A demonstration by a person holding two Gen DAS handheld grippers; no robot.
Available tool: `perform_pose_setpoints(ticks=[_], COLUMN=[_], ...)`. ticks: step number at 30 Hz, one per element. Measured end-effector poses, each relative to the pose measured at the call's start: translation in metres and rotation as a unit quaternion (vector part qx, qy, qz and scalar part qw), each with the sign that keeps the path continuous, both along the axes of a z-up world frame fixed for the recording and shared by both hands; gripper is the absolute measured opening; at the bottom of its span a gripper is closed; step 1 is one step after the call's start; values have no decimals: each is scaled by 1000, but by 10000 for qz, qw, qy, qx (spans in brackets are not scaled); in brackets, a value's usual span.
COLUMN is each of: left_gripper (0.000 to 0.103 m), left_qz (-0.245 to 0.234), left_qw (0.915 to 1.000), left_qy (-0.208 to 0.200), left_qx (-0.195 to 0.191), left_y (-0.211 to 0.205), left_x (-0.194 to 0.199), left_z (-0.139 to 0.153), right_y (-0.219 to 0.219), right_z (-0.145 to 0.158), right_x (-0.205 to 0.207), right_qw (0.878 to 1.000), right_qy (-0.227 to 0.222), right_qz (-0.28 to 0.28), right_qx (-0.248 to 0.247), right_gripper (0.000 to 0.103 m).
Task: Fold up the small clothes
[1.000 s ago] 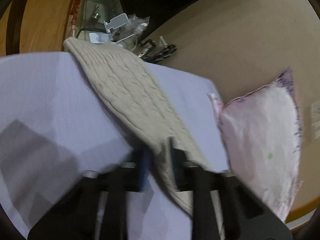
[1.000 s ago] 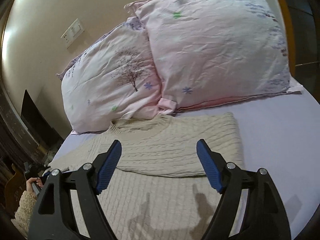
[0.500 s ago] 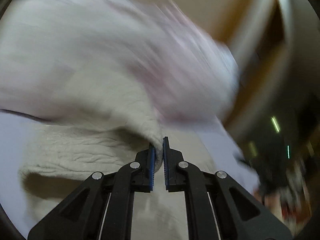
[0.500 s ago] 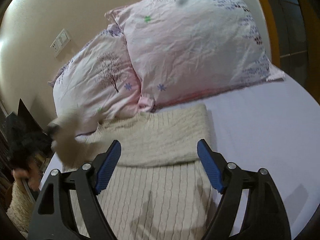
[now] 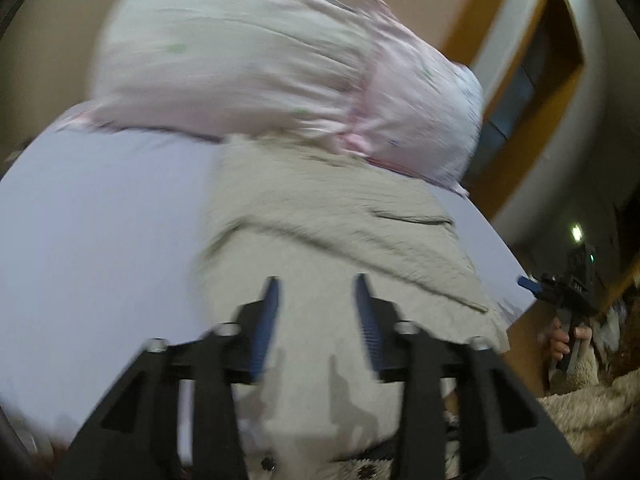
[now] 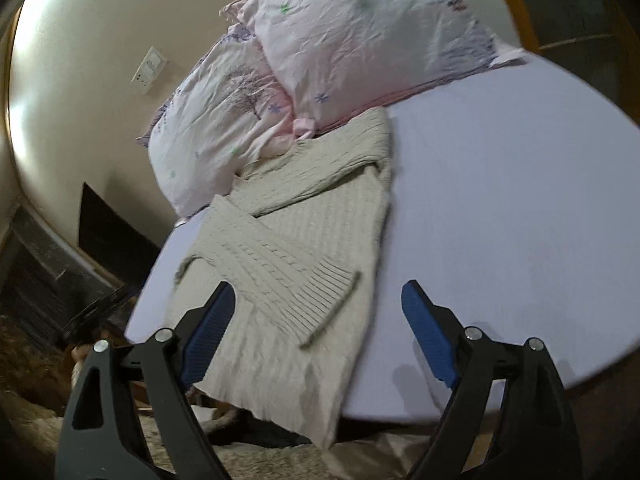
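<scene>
- The bed (image 6: 500, 208) has a plain lavender sheet pulled pretty smooth, with lots of bare sheet on one side.
- A cream cable-knit sweater (image 6: 304, 264) lies flat on it, both sleeves folded in across the body, and its hem hangs a bit over the near edge.
- 2 pink floral pillows (image 6: 360, 40) sit at the head, overlapping each other, and the sweater's collar end is right up against them.
- The left wrist view is blurry, but it shows the same sweater (image 5: 332, 232) on the sheet (image 5: 100, 232) below the pillows (image 5: 248, 64).
</scene>
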State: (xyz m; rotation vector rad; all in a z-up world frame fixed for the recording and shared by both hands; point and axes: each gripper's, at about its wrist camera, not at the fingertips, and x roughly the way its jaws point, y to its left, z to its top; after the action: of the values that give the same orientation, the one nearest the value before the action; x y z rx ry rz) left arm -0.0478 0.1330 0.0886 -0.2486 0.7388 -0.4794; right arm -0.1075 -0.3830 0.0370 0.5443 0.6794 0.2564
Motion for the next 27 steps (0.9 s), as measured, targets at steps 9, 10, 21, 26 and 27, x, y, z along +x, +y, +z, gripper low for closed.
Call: perform_pose_setpoints(ticks=[9, 10, 21, 26, 27], left_gripper=[57, 60, 62, 62, 62], left_qz=[558, 556, 504, 556, 582], left_qw=[9983, 9983, 9974, 9965, 9961], left_qy=[55, 35, 208, 199, 209], left_qx=[-138, -162, -470, -597, -633], left_y=[22, 23, 24, 18, 17], left_x=[-49, -54, -56, -54, -55], left_z=[-39, -42, -56, -57, -58], right_y=[74, 78, 80, 68, 66], right_z=[-18, -22, 20, 77, 76], right_x=[80, 86, 102, 173, 193], right_qw=[9770, 9730, 9614, 9587, 9577], right_qy=[671, 724, 151, -365, -252], right_qz=[491, 550, 481, -125, -200], right_qx=[-1965, -2123, -2705, -2818, -2858], right_gripper=[40, 36, 4, 4, 4])
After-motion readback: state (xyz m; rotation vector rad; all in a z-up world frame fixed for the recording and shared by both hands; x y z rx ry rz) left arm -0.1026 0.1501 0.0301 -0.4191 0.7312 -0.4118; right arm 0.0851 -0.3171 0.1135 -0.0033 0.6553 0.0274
